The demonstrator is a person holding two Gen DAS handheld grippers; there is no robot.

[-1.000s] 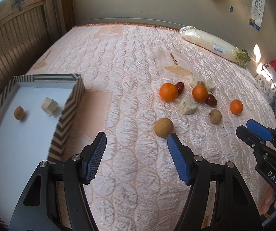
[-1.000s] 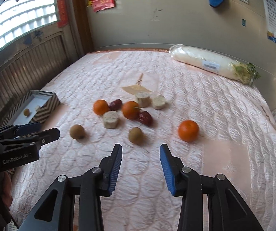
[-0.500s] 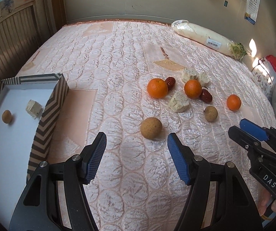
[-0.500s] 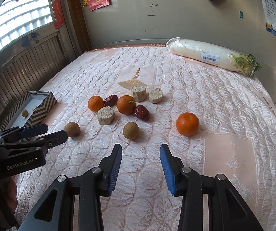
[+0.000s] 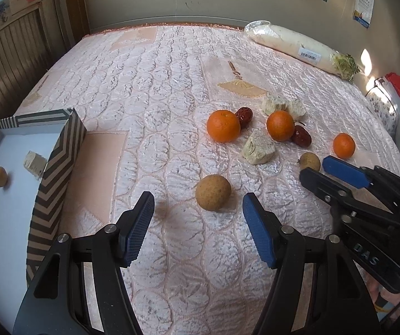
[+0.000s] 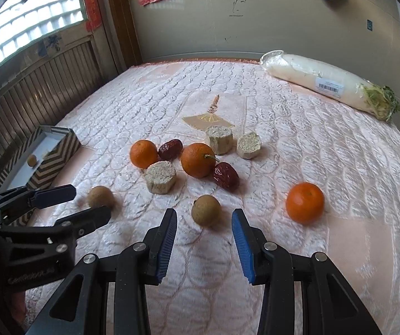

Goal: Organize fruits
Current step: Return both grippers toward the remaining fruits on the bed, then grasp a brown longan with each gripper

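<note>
Both grippers have dropped closer to the quilted pink bed point(image 5: 172, 89); left gripper point(image 5: 198, 224) and right gripper point(image 6: 204, 238) jaws gape empty, wood-panelled wall point(image 6: 46, 83) behind.

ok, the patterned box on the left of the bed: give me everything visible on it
The box is a shallow open tray, cardboard by the look, lying flat on the quilt at its left edge. Its walls carry brown and cream chevron stripes, and the floor inside is plain white. Inside lie one small round brown fruit and one pale cut chunk, apart from each other. Neither gripper touches the tray.
</note>
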